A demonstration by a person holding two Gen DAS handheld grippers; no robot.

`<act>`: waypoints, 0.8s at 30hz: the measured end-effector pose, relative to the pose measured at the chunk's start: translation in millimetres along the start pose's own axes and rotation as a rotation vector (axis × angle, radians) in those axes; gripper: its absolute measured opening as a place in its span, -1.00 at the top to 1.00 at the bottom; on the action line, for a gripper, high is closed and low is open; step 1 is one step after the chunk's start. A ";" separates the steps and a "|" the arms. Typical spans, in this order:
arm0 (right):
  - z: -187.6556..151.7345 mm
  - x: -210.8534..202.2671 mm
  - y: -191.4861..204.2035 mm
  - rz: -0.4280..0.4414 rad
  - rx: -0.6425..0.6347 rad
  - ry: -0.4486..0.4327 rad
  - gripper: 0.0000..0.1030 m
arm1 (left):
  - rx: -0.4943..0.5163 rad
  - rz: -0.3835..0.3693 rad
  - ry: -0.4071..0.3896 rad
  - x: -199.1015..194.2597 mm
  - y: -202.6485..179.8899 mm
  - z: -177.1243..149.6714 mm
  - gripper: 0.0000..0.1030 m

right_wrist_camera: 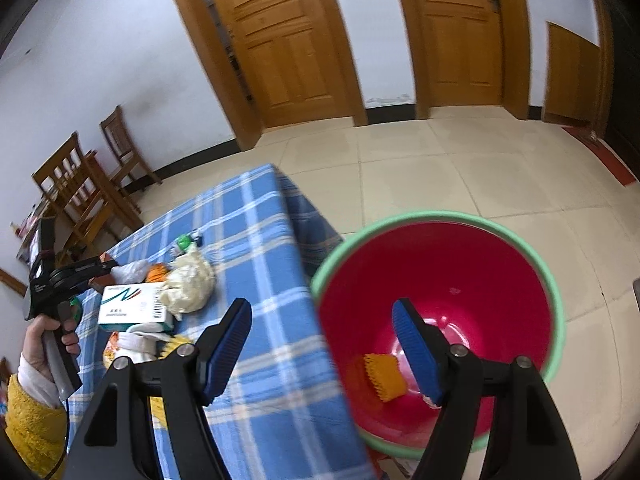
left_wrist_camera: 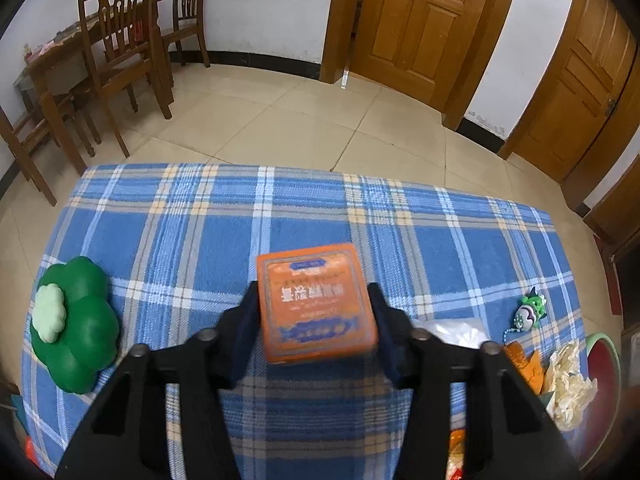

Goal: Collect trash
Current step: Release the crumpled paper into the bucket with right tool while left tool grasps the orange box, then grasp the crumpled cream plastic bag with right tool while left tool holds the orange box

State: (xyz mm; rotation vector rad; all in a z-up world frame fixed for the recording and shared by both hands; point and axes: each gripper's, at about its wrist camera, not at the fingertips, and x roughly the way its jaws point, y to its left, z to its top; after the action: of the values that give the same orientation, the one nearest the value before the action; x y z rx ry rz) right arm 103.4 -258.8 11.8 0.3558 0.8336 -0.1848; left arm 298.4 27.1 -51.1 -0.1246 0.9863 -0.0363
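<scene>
A flat orange box (left_wrist_camera: 316, 304) with blurred white print sits between the blue pads of my left gripper (left_wrist_camera: 312, 286), which is shut on its two sides above the blue plaid tablecloth (left_wrist_camera: 180, 232). In the right wrist view the right gripper (right_wrist_camera: 320, 304) stands open with nothing between its fingers, over the near rim of a red bin with a green rim (right_wrist_camera: 440, 264) on the floor beside the table. An orange scrap (right_wrist_camera: 384, 376) lies in the bin. More trash lies on the table: crumpled paper (right_wrist_camera: 190, 284), a white and green carton (right_wrist_camera: 132, 306), an orange wrapper (left_wrist_camera: 524, 364).
A green cloud-shaped toy (left_wrist_camera: 76, 328) sits at the table's left end and a small green keychain figure (left_wrist_camera: 530, 312) at the right. A hand in a yellow sleeve (right_wrist_camera: 36, 412) holds the left gripper. Wooden chairs (left_wrist_camera: 120, 48) and doors (left_wrist_camera: 420, 20) stand beyond on tiled floor.
</scene>
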 end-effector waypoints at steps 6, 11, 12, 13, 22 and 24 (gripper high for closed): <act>6.7 17.8 31.2 0.037 -0.057 0.024 -0.46 | -0.019 -0.024 -0.023 -10.9 8.6 -5.3 0.11; 12.9 31.9 58.0 0.079 -0.098 0.039 -0.46 | -0.004 -0.022 -0.050 -27.8 11.3 -13.2 0.11; 13.0 34.8 61.0 0.085 -0.102 0.043 -0.46 | -0.001 -0.024 -0.054 -31.2 12.6 -15.7 0.11; 14.1 38.6 65.7 0.092 -0.106 0.049 -0.46 | 0.004 -0.027 -0.057 -35.2 12.8 -18.6 0.11; 17.0 73.8 97.7 0.110 -0.156 0.097 -0.46 | 0.028 -0.040 -0.081 -65.3 13.7 -44.6 0.11; 15.7 82.9 102.5 0.111 -0.160 0.116 -0.35 | 0.032 -0.038 -0.083 -69.7 13.4 -50.8 0.11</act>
State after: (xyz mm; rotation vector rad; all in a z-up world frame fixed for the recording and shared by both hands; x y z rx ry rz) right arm 199.4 -171.7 -16.5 0.2634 0.9341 0.0061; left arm 217.2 42.0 -22.6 -0.1148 0.9004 -0.0810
